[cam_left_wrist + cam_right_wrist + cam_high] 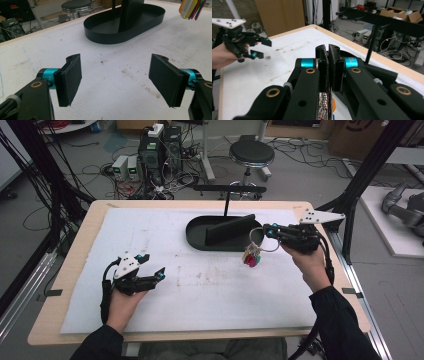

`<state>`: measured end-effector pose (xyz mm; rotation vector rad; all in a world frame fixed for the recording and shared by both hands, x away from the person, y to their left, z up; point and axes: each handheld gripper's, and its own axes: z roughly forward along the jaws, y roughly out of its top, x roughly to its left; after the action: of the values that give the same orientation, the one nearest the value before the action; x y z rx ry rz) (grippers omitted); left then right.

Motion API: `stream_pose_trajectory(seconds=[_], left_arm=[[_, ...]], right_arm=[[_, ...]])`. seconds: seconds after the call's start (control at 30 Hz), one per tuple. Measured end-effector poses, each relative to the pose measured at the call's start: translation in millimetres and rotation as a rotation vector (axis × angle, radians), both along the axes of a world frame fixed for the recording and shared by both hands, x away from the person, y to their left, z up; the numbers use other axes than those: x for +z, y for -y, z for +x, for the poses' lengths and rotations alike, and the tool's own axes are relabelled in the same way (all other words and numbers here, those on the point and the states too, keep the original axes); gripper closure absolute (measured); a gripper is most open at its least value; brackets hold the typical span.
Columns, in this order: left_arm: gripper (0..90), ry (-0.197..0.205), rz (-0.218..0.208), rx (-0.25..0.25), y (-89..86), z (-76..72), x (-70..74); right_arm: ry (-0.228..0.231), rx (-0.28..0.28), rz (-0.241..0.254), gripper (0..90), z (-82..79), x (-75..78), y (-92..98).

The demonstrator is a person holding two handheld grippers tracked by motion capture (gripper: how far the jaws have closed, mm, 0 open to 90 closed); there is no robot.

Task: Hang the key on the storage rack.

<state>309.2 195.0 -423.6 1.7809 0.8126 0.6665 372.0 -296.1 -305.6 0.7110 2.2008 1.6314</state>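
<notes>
- Black jaws of the right gripper (266, 231) pressed together on a metal key ring (262, 239); bunch of keys with coloured tags (251, 256) hangs under it, clear of the table, just near-right of the tray.
- Right gripper view: the two pads (329, 65) meet with hardly any gap, keys (325, 102) dangle below them.
- Right gripper sits at the right side of the table, at the tray's right end, person's hand (309, 262) around its body, grey three-cornered plate (321, 216) on top.
- Left gripper (152, 267) near-left on the table, well apart from the keys, jaws spread wide, nothing between them; pads (68, 79) stand over bare cover in the left gripper view.
- Coloured tags (191, 7) show at the far right top of the left gripper view.
- Black oval tray (196, 234) at the far middle of the table; a dark upright slab (230, 231) stands in it, leaning lengthwise. Can't tell what else is inside.
- A thin black post (226, 202) rises at the tray's far edge with a crossbar on top.
- White cover sheet (200, 290), scuffed and stained brown near the middle, over a light wood tabletop (75, 255).
- Room beyond: grey floor, round black stool (251, 154), computer boxes and tangled cables (160, 155) far left, black frame struts at both sides, cardboard boxes far right.
</notes>
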Motion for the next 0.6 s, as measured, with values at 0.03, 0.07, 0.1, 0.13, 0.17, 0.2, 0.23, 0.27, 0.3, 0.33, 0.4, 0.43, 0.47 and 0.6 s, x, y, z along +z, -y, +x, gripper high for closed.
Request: stream_pose_trajectory(seconds=[0.03,0.07,0.1,0.13,0.17,0.2,0.23,0.27,0.3,0.33,0.4,0.43,0.47,0.6], left_arm=[[26.5,0.002,-0.001,0.002,-0.1,-0.1,0.0],[26.5,0.002,0.002,0.003,-0.5,-0.1,0.0],[26.5,0.003,0.001,0.003,-0.8,-0.2,-0.1],[26.5,0.003,-0.001,0.003,-1.0,-0.2,-0.1],[26.5,0.001,-0.001,0.004,-1.2,-0.5,0.0],[26.5,0.002,-0.002,0.002,-1.4,-0.5,0.1],[26.5,0.002,-0.002,0.002,-1.8,-0.5,0.2],[26.5,0.003,-0.003,0.004,-2.0,-0.7,0.3],[26.5,0.003,-0.003,0.004,-2.2,-0.8,0.4],[26.5,0.005,-0.003,0.005,-2.3,-0.9,0.4],[26.5,0.004,-0.003,0.003,-2.6,-1.0,0.5],[26.5,0.005,-0.003,0.003,-2.6,-1.1,0.5],[26.5,0.005,-0.004,0.003,-2.7,-1.1,0.5],[26.5,0.005,-0.008,0.003,-3.7,-1.6,0.6]], right_arm=[[0.003,-0.004,-0.002,87.7,2.1,1.4,0.3],[0.006,-0.008,0.002,87.7,3.9,2.7,0.5],[0.005,-0.012,0.005,87.7,5.8,4.1,0.6],[0.012,-0.015,0.000,87.7,7.9,5.4,0.8],[0.014,-0.020,0.000,87.7,9.6,6.7,0.7],[0.013,-0.024,0.003,87.7,11.3,8.0,0.6],[0.016,-0.027,0.001,87.7,13.1,9.2,0.4],[0.017,-0.032,-0.002,87.7,14.9,10.5,0.1],[0.019,-0.034,-0.003,87.7,16.5,11.5,-0.3],[0.020,-0.038,-0.005,87.7,18.2,12.5,-0.6],[0.023,-0.045,-0.004,87.7,21.7,14.4,-0.6],[0.021,-0.046,-0.005,87.7,23.4,15.5,-0.8],[0.028,-0.052,-0.003,87.7,24.8,16.3,-0.8],[0.028,-0.064,-0.001,87.7,31.5,17.7,-0.9]])
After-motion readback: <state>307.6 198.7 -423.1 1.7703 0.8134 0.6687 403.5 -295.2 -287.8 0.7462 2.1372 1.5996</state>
